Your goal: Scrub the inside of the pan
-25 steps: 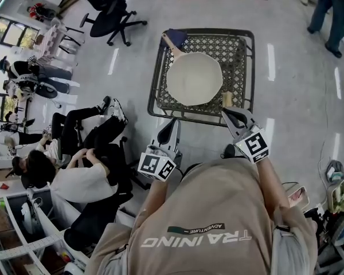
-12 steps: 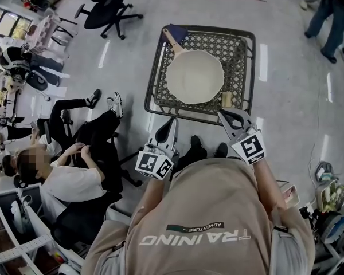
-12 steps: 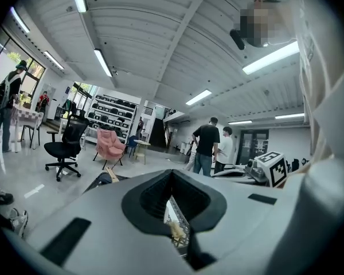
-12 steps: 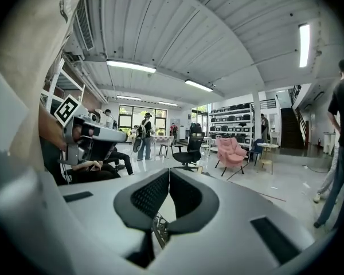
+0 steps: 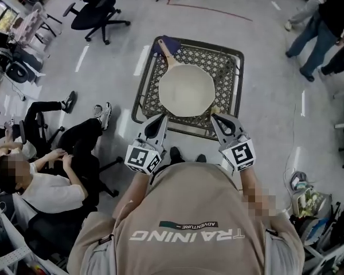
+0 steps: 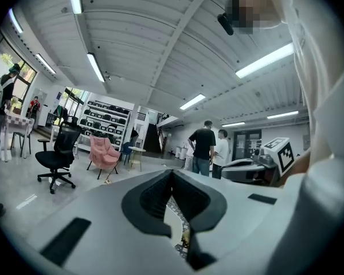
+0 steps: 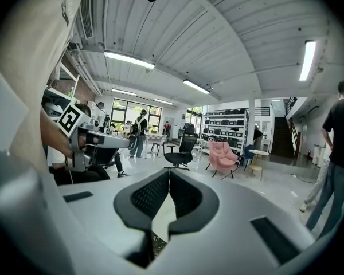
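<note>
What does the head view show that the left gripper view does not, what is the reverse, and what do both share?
Only the head view: the pan in full, its handle, a blue cloth and a seated person. Only the left gripper view: ceiling lights and shelves. Both: the left gripper, shut; the right gripper; and the mesh table, with a sliver of pan in the gripper view.

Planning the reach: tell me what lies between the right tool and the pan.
Head view: bare mesh table and a small yellowish object by the tip of the right tool, short of the pan.
</note>
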Tool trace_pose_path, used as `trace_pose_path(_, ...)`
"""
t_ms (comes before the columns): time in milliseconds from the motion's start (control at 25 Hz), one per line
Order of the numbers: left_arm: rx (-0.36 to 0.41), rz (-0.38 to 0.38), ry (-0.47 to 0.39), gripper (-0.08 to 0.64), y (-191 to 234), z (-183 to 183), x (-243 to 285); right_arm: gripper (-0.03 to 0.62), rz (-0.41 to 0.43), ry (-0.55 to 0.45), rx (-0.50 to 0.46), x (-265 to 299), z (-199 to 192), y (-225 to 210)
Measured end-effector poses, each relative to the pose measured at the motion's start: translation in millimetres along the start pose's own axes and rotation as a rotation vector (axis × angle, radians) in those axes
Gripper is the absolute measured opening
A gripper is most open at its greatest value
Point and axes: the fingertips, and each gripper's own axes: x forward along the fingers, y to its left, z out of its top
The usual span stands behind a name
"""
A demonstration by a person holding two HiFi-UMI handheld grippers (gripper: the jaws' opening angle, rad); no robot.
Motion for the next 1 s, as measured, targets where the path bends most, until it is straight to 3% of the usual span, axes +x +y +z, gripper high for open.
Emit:
trace_pose_path(280, -0.005, -0.062, 0.017, 0.018, 32, -3, 12, 0.018, -0.038, 0.028, 0.029, 30, 3, 2)
trace_pose_path(480, -0.024, -0.092, 0.03, 0.017, 43, -8, 21, 0.018, -0.125, -0.019, 0.137, 36, 13, -11)
trace_pose_path(600, -0.04, -0.108, 0.046, 0.018, 41, -12, 27, 0.018, -0.172, -0.007, 0.138, 22, 15, -31)
trace_pose_path(720, -0.039, -0.102, 0.059, 0.018, 46, -18, 35, 0.018, -0.2, 0.013, 0.15, 17, 3, -49)
trace_pose_path(840, -0.016, -0.086, 0.066, 0.018, 56, -21, 44, 0.017, -0.223, -0.031, 0.202, 23, -3, -64)
trace_pose_path(1000, 0.02, -0.015, 0.059, 0.018, 69, -18, 57, 0.018, -0.173, -0.054, 0.192, 43, -14, -76)
